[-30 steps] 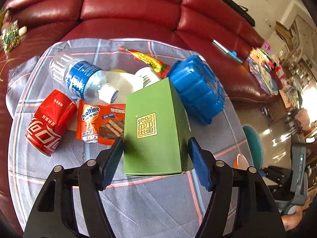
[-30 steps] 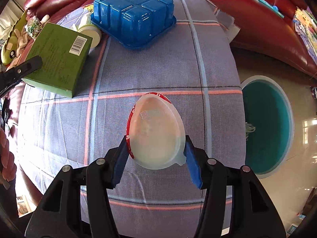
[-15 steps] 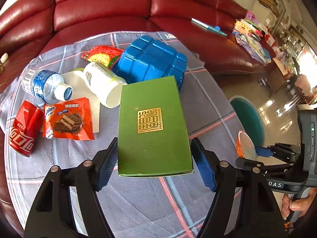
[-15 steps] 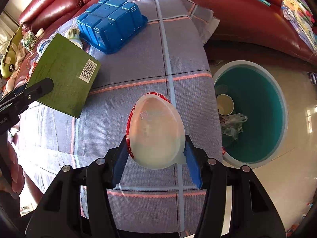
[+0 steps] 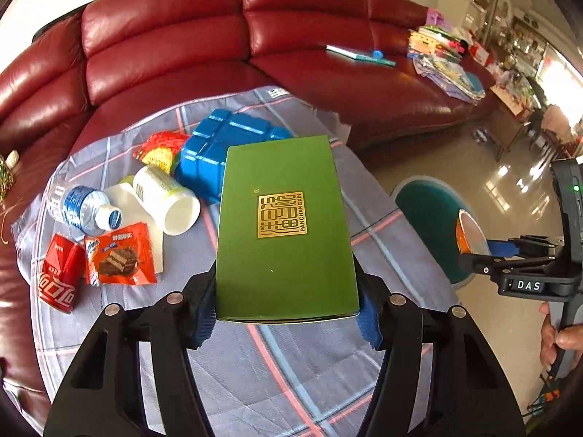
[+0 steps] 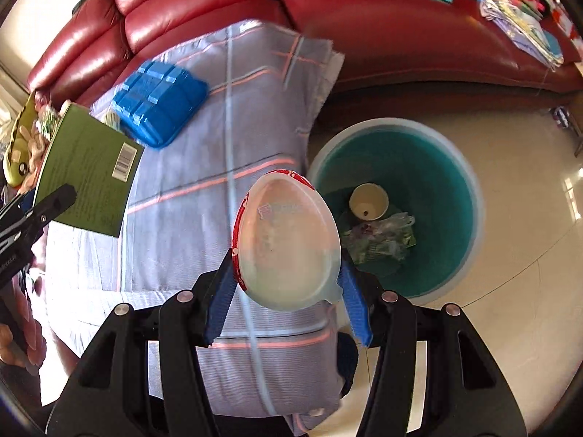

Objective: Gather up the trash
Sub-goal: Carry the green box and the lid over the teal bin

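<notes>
One green box (image 5: 284, 225), one blue tray (image 5: 226, 153), two bottles (image 5: 165, 198), one cola can (image 5: 58, 276), two snack wrappers (image 5: 120, 255), one lid (image 6: 288, 240), one bin (image 6: 397, 204)

Green box (image 5: 284, 225) – gold emblem, blue tray (image 5: 222, 153), grey cloth (image 6: 218, 138) – pink-blue plaid, teal bin (image 6: 430, 167)

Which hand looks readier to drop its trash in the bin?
The right. Its tool holds the plastic bowl near the table's edge, beside the open green bin on the floor. The left tool holds the green box over the table, farther from the bin.
</notes>
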A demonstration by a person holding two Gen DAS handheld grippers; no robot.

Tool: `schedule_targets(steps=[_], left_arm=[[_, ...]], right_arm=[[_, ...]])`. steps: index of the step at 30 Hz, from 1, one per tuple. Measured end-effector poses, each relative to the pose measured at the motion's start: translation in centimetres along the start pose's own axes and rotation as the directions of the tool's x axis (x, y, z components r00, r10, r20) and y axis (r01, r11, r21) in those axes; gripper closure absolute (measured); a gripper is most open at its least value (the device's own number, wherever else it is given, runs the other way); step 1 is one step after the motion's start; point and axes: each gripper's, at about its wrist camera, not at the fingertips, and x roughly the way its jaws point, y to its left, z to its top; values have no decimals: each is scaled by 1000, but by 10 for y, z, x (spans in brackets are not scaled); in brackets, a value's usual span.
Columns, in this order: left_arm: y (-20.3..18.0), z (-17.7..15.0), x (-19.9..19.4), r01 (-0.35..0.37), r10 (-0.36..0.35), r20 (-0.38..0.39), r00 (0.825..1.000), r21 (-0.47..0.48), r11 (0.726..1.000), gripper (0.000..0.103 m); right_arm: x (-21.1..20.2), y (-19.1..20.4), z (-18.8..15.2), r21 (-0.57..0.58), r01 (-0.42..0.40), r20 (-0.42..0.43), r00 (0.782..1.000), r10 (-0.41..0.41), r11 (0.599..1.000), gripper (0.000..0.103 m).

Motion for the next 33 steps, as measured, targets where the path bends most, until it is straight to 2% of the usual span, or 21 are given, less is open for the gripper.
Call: schedule_targets(steps=[8,12,17,22,27,30,33], left_arm=[[-78,31,8,95,-96,6,995,125,988,40],[-120,42,24,169,-168,-20,986,170,971,40],[-170,48,52,215,-203,-74,976,237,947,40],[-203,47,82,242,-216,-124,968,258,935,40],[-222,40,110,256,-213,-179,961,267,929,39],[-227,36,124,251,-199,-205,958,267,930,36],[-225,33,129,222,-170,-203,964,273,936,29]], right_arm=[[-43,-63,6,82,42,83,995,-49,996,51],[-59,-95,3,124,68,106,991,-81,990,51],[-67,-133,-3,185,80,108,989,-101,979,51],[-64,-158,-8,216,87,88,990,-108,972,51],[-56,-166,-5,221,82,78,992,-101,972,51],[-50,-166,-2,219,77,75,993,-96,973,51],[-46,-164,2,214,74,71,993,-91,974,51]])
